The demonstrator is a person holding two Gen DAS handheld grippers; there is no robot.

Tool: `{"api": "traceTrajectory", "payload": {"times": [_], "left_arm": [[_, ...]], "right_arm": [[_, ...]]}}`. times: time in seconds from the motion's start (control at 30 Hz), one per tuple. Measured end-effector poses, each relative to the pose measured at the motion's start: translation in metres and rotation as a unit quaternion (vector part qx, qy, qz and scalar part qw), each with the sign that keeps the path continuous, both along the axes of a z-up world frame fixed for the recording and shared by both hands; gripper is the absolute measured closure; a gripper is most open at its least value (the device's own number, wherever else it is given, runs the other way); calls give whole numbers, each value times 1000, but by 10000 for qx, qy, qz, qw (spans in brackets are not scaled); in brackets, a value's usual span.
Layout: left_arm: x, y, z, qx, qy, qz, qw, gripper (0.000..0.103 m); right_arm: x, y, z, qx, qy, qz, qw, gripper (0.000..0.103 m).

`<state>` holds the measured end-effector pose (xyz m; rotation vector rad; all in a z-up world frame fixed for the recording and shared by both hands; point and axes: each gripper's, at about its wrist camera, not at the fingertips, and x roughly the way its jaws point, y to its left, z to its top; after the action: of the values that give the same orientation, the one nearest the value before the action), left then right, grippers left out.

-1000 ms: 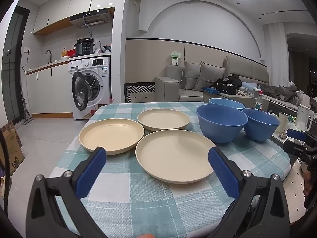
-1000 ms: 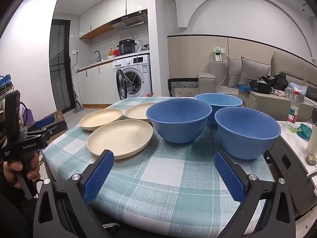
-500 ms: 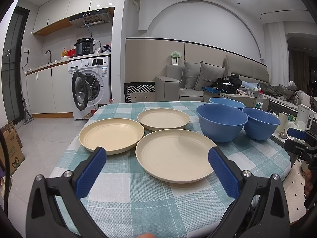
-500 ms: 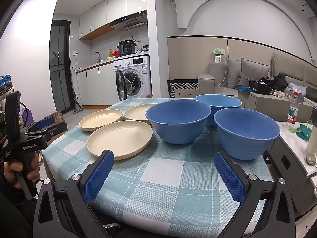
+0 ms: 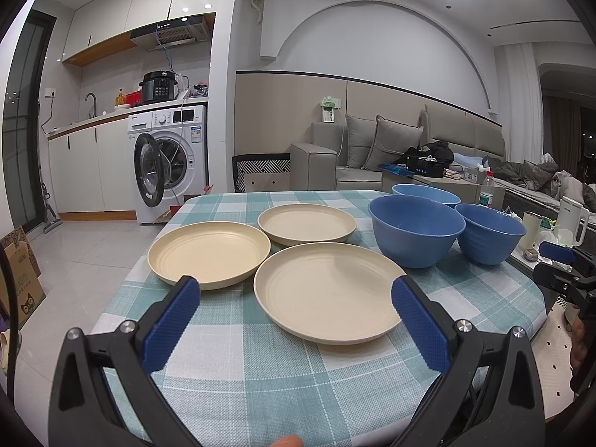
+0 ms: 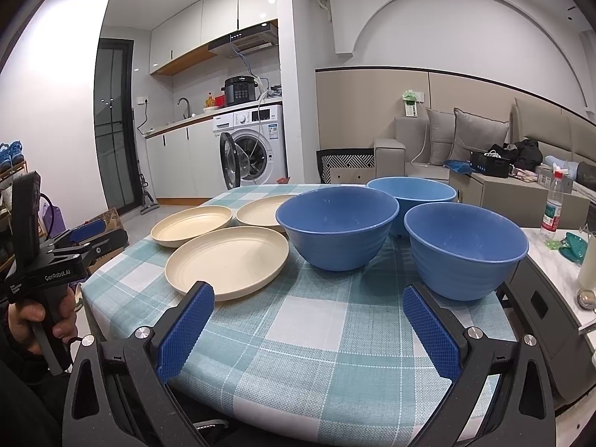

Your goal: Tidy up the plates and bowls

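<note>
Plates and bowls sat unstacked on the checked bench; across the last second nothing on it had shifted, so your sorting had not begun. Largest, the near cream plate lay by the near edge, two more plates behind. Three blue bowls clustered toward the right edge. Your left claw and right claw stayed wide open and empty.

Three cream plates beside three blue bowls on checked tablecloth.
</note>
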<state>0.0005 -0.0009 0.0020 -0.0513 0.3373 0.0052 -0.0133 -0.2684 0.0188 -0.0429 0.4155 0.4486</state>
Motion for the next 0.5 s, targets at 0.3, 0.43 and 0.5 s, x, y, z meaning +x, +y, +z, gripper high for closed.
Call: {"api": "traceTrajectory", "payload": {"times": [0.3,0.43,0.5], "left_arm": [[0,0,1,1,-3,3,10000,0],[0,0,1,-2,-6,7,10000,0],[0,0,1,-1,-5,6,10000,0]], "right_arm": [[0,0,0,-5,5,1,10000,0],[0,0,0,-4,8,4,10000,0],[-1,1,0,-12,-3,6,10000,0]]}}
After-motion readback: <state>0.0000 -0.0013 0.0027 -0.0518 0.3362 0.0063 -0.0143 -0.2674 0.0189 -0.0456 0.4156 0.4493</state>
